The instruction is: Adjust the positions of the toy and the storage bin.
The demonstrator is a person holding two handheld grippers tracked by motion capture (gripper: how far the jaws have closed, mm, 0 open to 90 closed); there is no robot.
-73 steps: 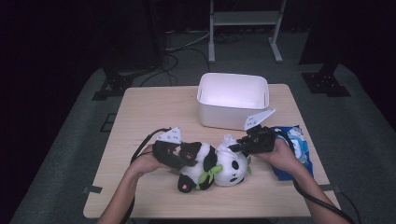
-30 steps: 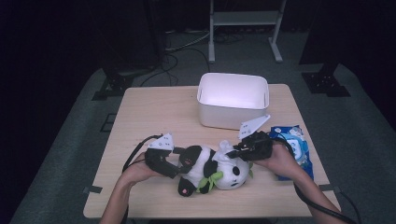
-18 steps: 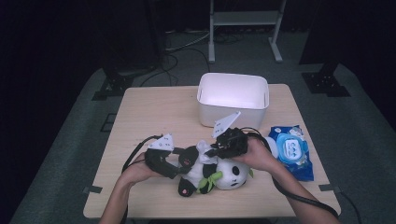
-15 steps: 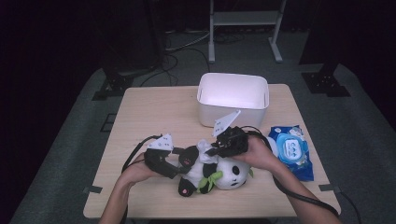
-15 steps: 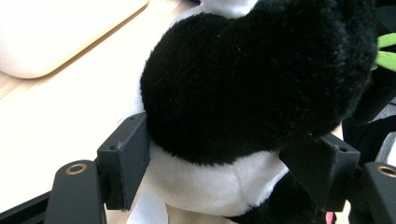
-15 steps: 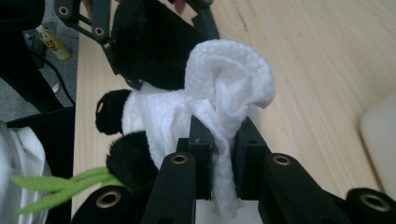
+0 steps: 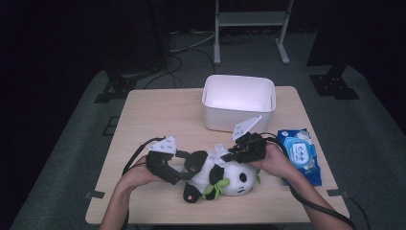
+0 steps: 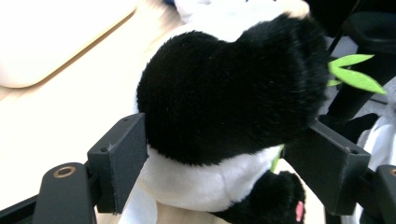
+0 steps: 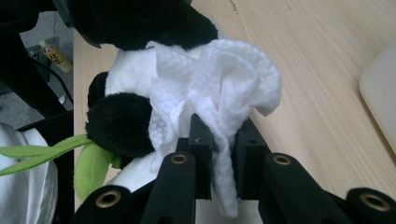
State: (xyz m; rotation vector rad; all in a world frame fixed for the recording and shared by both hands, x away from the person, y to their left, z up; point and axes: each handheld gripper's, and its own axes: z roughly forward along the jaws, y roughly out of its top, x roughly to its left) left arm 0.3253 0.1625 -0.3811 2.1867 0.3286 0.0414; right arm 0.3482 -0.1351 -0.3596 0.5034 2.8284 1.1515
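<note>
Panda (image 7: 218,175) is lying at the table's (image 7: 143,120) near edge, between both grippers. Tub (image 7: 238,101) is sitting behind it. Wipes pack (image 7: 299,153) is lying right of panda, beside the tub's corner.

plush panda (image 7: 225,173) (fuzzy), crinkled cloth wipe (image 9: 219,88), matt wood table (image 7: 158,115)

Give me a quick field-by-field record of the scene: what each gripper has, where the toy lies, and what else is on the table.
left gripper: jaws set on either side of the panda toy, pressing its plush body
right gripper: shut on a white wipe, held against the panda
panda position: lying on the table near the front edge, between the two hands
white bin: behind the panda, toward the far edge
wipes pack: blue, flat on the table beside the right hand
activity: wiping the toy while the other gripper steadies it
</note>
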